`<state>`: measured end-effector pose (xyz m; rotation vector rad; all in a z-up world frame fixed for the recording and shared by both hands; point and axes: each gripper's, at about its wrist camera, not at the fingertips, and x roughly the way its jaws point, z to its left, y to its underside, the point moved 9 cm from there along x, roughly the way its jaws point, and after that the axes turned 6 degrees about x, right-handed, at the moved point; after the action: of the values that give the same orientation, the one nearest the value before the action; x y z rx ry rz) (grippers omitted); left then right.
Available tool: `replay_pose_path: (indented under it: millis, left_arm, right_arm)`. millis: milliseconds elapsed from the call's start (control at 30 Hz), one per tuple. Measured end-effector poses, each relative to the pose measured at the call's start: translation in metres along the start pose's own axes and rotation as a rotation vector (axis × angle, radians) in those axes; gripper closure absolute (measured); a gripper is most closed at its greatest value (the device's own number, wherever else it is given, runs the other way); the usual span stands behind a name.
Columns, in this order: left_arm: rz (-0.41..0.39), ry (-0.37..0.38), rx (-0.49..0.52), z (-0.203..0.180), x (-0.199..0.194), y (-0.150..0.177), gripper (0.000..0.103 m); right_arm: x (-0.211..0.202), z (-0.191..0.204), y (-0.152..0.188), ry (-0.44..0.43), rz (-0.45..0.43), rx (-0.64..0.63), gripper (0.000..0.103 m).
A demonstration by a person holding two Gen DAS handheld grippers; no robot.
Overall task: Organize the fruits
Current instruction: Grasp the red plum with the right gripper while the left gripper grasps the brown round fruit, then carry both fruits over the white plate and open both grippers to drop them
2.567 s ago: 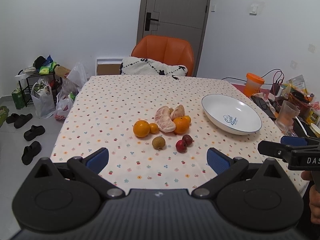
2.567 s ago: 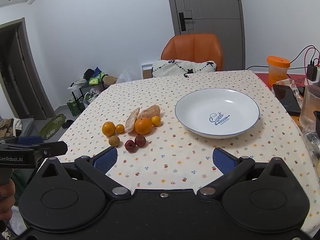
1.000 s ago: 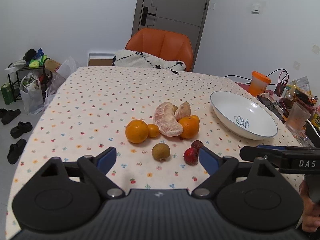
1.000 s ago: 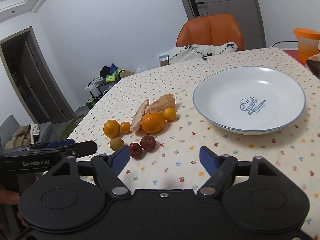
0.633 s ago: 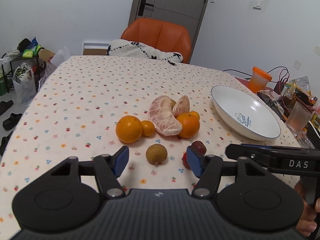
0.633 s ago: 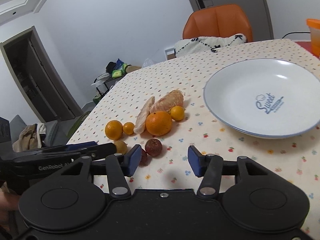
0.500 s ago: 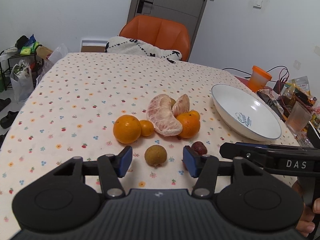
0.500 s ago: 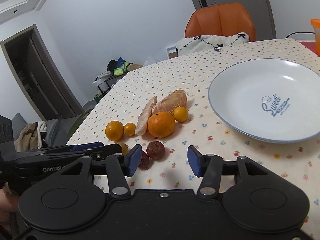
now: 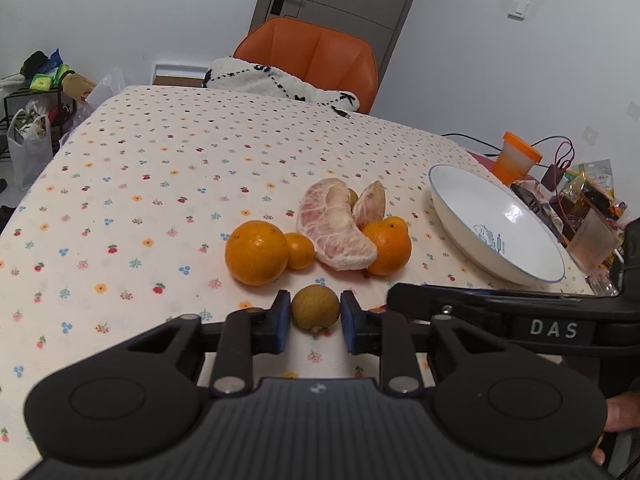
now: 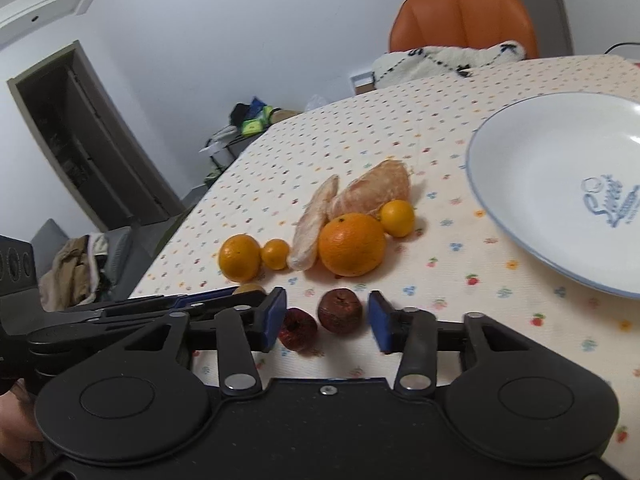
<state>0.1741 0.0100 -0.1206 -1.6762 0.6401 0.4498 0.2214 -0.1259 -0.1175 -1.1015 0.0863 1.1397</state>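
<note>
On the flowered tablecloth lies a fruit cluster: a big orange [image 9: 256,252], a small mandarin [image 9: 300,250], two peeled pomelo segments [image 9: 336,232] and another orange [image 9: 390,248]. In front of them a small brown round fruit [image 9: 315,312] rests on the cloth, and my left gripper [image 9: 315,320] is shut on it, blue pads against both sides. My right gripper [image 10: 328,322] is open around two dark red fruits [image 10: 340,311] [image 10: 298,334]; the left pad touches one, while the right pad stands clear. An empty white plate [image 10: 552,168] sits to the right.
An orange chair [image 9: 316,52] with a white fleece blanket [image 9: 276,82] stands at the far table edge. An orange cup [image 9: 520,156], cables, packets and a ribbed glass [image 9: 592,240] crowd the right edge beyond the plate. A rack with bags [image 9: 32,120] stands on the floor left.
Both grippers came forward and down to the front fruits while their jaws narrowed. The left one closed onto the brown fruit; the right one came around the two red fruits.
</note>
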Motion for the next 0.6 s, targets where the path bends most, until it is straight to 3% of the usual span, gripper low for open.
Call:
replay_pose_path:
  millis: [100,167,600]
  left_arm:
    - [-0.004,-0.008,-0.004,0.0,-0.002,-0.002,0.078]
    - [-0.009,-0.01,-0.012,0.0,-0.005,-0.002,0.078]
    - [-0.07,-0.014,0.057,-0.029,-0.03,-0.015,0.078]
  right_arm:
    - [0.001,0.0,-0.001,-0.043,0.013,0.027,0.071]
    - [-0.002,0.0,0.0,-0.053,0.006,0.032,0.084]
    - [-0.049,-0.009,-0.004,-0.055,-0.1,0.035,0.084]
